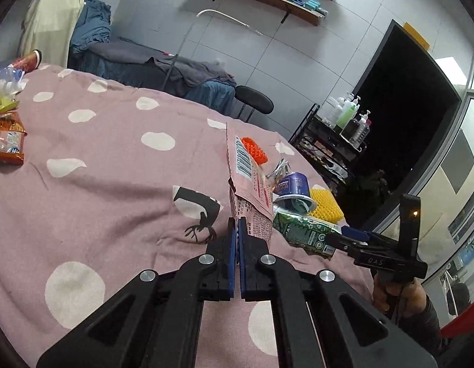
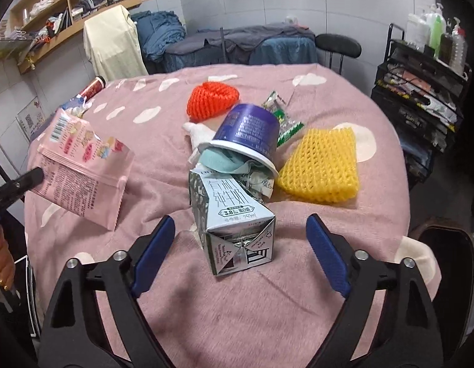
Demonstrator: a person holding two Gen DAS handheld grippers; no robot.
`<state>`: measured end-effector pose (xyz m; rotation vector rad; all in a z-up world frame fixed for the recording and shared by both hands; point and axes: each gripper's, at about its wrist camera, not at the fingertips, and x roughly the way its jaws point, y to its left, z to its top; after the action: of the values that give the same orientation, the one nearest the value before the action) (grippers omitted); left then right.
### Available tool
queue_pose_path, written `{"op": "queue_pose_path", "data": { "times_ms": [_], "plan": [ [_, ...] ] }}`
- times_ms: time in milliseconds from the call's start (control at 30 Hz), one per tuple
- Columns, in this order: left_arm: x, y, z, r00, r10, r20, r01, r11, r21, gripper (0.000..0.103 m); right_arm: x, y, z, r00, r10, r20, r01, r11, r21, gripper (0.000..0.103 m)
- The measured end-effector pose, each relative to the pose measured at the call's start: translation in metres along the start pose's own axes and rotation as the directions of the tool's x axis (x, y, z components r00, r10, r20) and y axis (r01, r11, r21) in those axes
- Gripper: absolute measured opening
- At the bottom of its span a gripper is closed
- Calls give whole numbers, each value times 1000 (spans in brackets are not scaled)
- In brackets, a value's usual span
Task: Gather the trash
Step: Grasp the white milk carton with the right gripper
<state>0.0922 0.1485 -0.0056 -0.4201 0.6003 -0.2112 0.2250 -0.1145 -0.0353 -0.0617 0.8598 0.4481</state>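
Observation:
My left gripper (image 1: 237, 225) is shut on a pink snack bag (image 1: 250, 190) and holds it above the pink dotted tablecloth (image 1: 114, 159); the bag also shows in the right wrist view (image 2: 83, 165). My right gripper (image 2: 240, 224) is open, its fingers on either side of a crushed milk carton (image 2: 233, 220) lying on the cloth. Behind the carton lie a tipped purple cup (image 2: 249, 132), a yellow foam net (image 2: 321, 165), an orange foam net (image 2: 212, 99) and a green wrapper (image 2: 282, 116).
More snack wrappers (image 1: 7, 141) and a red can (image 1: 30, 61) lie at the table's far left. A black chair (image 2: 338, 44), a bed with blue bedding (image 2: 237, 46) and a black rack with bottles (image 2: 420, 92) stand around the table.

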Motion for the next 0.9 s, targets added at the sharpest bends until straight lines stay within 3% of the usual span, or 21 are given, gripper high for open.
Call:
{"op": "queue_pose_path", "data": {
  "times_ms": [33,100,533,900],
  "plan": [
    [1,-3,1,1000,4,4,-4,1000,4,2,5,0,0,1000,10,-17,-10,1000,-1,73],
    [1,-8,2,1000,10,13,-10,1000,12,2,11,0,-2,999,24,-37,-24,1000,2,53],
    [-6,-38,12,997,4,74,-9,998,63,2,-26,-9,-20,996,85,38,-87,994,61,49],
    [-12,-72,20,992,-54,115,40,992,121,2,-85,-28,-49,988,65,139,-84,987,136,48]
  ]
}}
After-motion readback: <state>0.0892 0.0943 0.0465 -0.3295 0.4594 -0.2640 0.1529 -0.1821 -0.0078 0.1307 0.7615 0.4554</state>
